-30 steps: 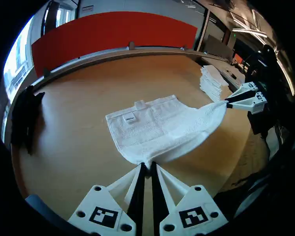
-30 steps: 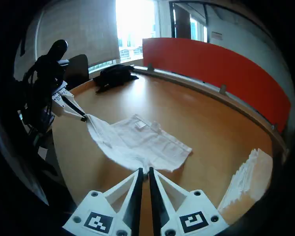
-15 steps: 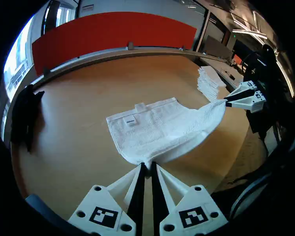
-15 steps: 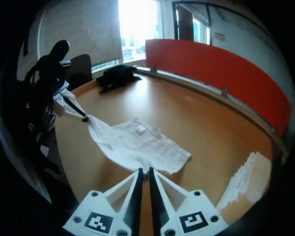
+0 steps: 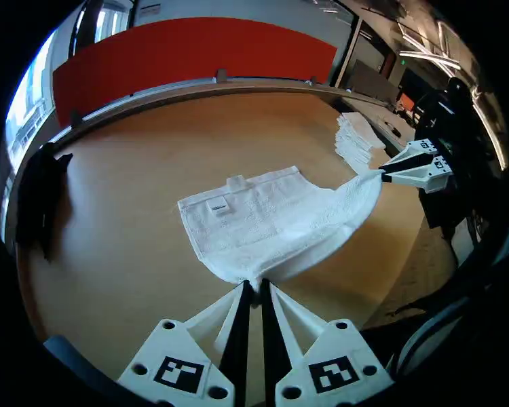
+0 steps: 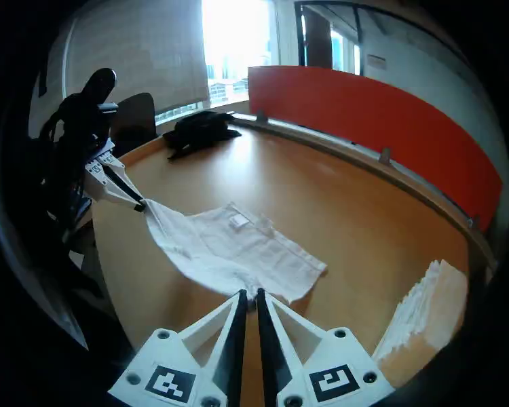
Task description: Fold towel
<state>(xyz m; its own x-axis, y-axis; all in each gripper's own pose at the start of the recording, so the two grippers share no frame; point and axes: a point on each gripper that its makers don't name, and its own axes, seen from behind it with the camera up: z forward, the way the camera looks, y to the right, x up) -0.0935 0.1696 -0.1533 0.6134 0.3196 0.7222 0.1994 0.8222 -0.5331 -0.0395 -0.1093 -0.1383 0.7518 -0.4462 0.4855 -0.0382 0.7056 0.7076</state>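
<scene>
Pinching one near corner of the towel [image 5: 275, 217] with the left gripper [image 5: 254, 285] — clamped tight on the cloth. Gripping the other near corner with the right gripper [image 6: 251, 293] — held raised, leaving the far half flat on the wooden table [image 5: 119, 237].

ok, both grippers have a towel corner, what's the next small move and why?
Probably carry both corners forward together toward the far edge. The left gripper and right gripper each pinch a near corner of the towel, raised off the table; the far edge with the tag lies flat. That should fold the near half over.
</scene>
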